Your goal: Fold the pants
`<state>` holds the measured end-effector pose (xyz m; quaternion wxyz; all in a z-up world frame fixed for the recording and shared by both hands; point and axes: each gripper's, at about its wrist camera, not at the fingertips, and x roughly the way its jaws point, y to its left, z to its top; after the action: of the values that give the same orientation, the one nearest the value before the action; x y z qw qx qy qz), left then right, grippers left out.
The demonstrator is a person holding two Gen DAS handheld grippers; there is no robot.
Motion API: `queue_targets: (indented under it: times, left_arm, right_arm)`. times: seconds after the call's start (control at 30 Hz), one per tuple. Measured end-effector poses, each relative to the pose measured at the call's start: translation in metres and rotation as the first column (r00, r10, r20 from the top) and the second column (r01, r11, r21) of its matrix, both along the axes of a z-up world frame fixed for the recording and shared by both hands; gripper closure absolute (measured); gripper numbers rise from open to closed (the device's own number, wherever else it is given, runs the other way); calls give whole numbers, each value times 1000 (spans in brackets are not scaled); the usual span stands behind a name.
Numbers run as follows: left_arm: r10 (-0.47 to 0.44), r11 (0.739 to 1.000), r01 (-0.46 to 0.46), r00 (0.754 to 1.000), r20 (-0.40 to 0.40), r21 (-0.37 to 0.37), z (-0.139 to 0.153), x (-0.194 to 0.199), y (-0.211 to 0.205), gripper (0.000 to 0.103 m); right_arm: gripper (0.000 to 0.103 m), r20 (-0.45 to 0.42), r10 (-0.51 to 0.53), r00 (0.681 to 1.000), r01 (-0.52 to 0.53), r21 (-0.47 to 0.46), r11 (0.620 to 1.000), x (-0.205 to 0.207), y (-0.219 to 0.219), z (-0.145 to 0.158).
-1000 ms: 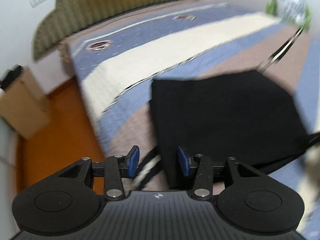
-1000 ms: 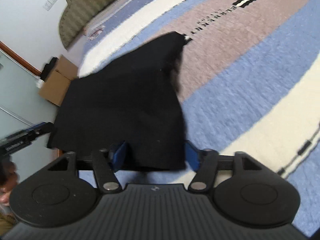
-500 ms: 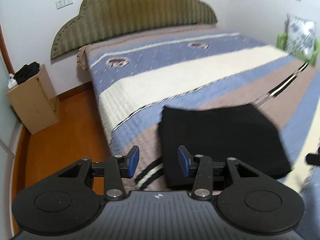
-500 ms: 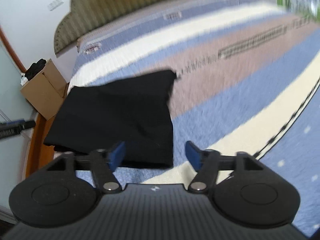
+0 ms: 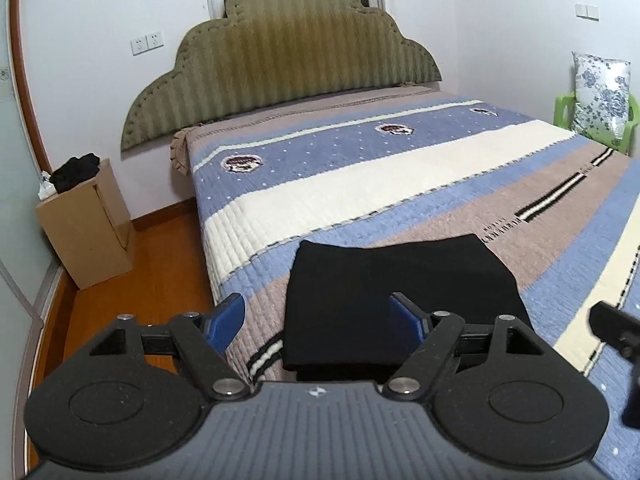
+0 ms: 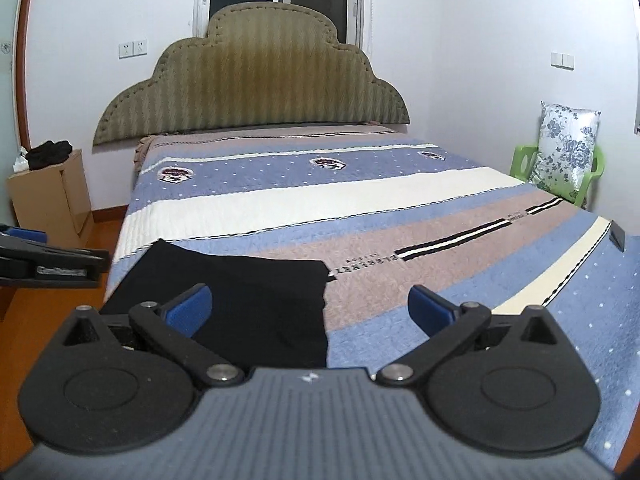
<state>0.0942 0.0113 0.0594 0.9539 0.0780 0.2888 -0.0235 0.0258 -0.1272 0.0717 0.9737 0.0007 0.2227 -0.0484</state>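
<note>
Left wrist view: folded pants (image 5: 400,296) lie just ahead, long side across; left tool (image 5: 316,316) and right tool (image 6: 308,306) are both opening, empty, perhaps equally near.

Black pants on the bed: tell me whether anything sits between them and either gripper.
Nothing visible does. The folded black pants lie flat on the striped bedspread, with only open air between them and the left gripper and right gripper. Both grippers' jaws are opening, pressing on nothing.

pants (image 5: 400,280) near edge: behind hand-held gripper | blanket lettering (image 6: 366,259): blurred
</note>
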Motion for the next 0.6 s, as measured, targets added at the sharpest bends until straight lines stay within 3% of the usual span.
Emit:
queue_targets:
  times: [0.27,0.6]
  left_arm:
    - [1,1000,-2,999,-42,-30,-12,-6,4,24]
    - [18,999,-21,996,-90,-34,-35,-8,7,24]
  right_arm:
    - [0,-21,-25,999,26,48,999,-13,11,-19]
    - [0,-52,-57,997,60,43,997,-22,20,-48]
